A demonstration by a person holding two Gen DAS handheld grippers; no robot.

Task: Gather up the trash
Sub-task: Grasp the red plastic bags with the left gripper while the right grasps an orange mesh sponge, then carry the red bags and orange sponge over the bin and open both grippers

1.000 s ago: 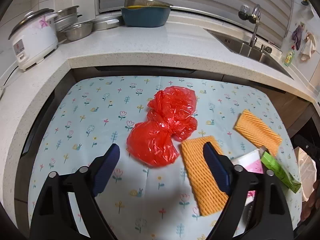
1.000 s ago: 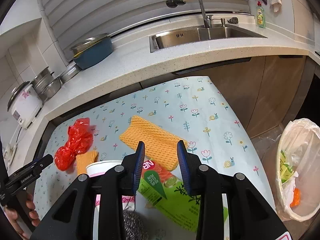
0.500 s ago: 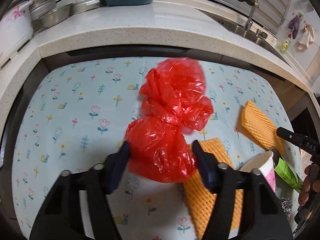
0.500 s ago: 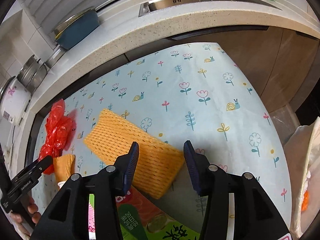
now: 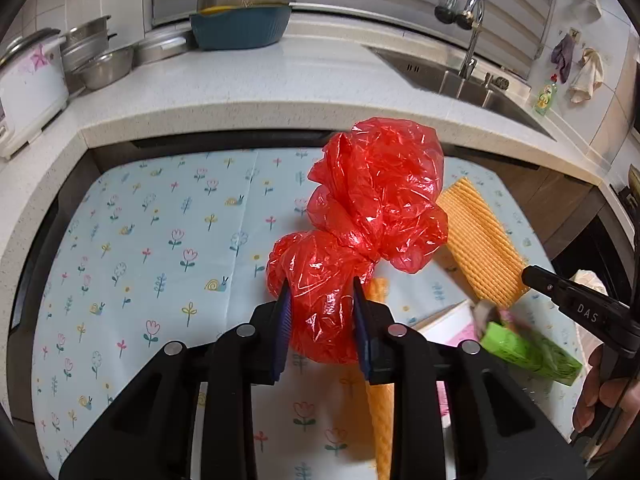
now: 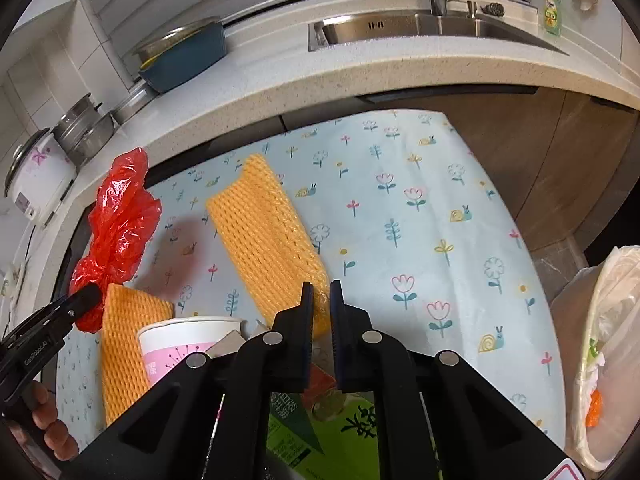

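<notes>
Our left gripper (image 5: pixel 320 312) is closing its jaws on the lower lobe of the knotted red plastic bag (image 5: pixel 360 220), pads pressing its sides, the bag seemingly raised off the flowered tablecloth (image 5: pixel 160 240). Our right gripper (image 6: pixel 319 300) has its jaws drawn narrow, pinching the near corner of an orange foam net (image 6: pixel 264 236). Left of it lie a second foam net (image 6: pixel 124 344) and a paper cup (image 6: pixel 184 340); a green packet (image 6: pixel 320 432) sits nearest. Far right stands the lined trash bin (image 6: pixel 600 360)
</notes>
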